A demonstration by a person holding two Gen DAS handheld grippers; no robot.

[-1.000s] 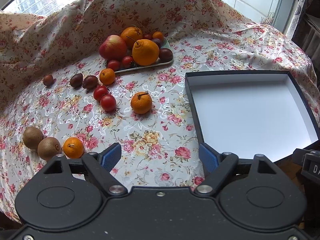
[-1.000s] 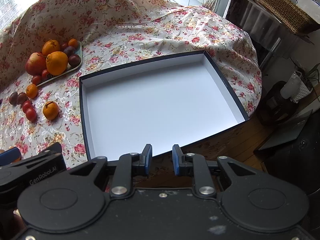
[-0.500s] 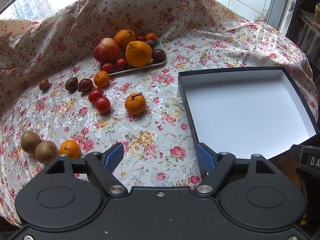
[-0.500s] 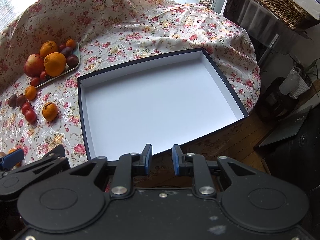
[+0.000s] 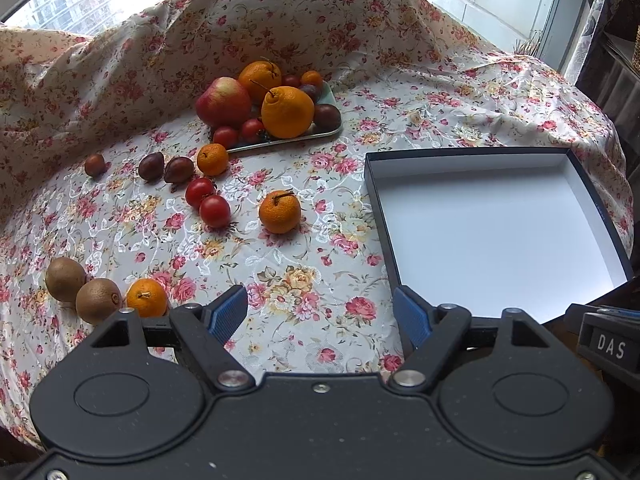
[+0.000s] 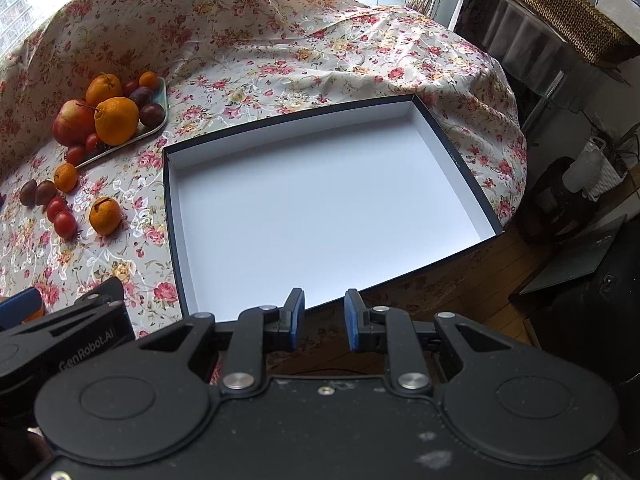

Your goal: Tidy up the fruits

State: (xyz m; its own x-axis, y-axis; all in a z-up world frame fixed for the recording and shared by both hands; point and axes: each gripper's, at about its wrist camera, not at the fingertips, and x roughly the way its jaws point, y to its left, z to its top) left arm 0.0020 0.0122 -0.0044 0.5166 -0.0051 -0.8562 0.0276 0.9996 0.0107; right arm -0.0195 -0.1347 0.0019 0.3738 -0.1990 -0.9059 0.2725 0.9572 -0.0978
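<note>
fruit still scattered, box waiting empty

seen from the left wrist, the left gripper (image 5: 320, 312) hangs above a floral tablecloth (image 5: 304, 276) with its fingers spread wide apart and nothing between them. straight ahead of the fingers, well apart from them, sits a loose mandarin (image 5: 279, 211). ahead and to the left lie two cherry tomatoes (image 5: 208, 202). just beside the left finger rest a small orange (image 5: 146, 297) and two kiwis (image 5: 82, 286). far ahead, a green tray (image 5: 334, 126) is piled with an apple, oranges and plums.

ahead and to the right of the fingers lies a shallow dark box (image 5: 598, 210) with a white inside — nothing is in it.

seen from the right wrist, the right gripper (image 6: 320, 318) has its fingers drawn close together, a narrow gap between them, gripping nothing, just over the near rim of the box.

the task seems to be at its very start — no fruit is sorted yet. the next move likely calls for lowering the open left fingers around one nearby fruit, closing gently so round fruit does not roll away.
</note>
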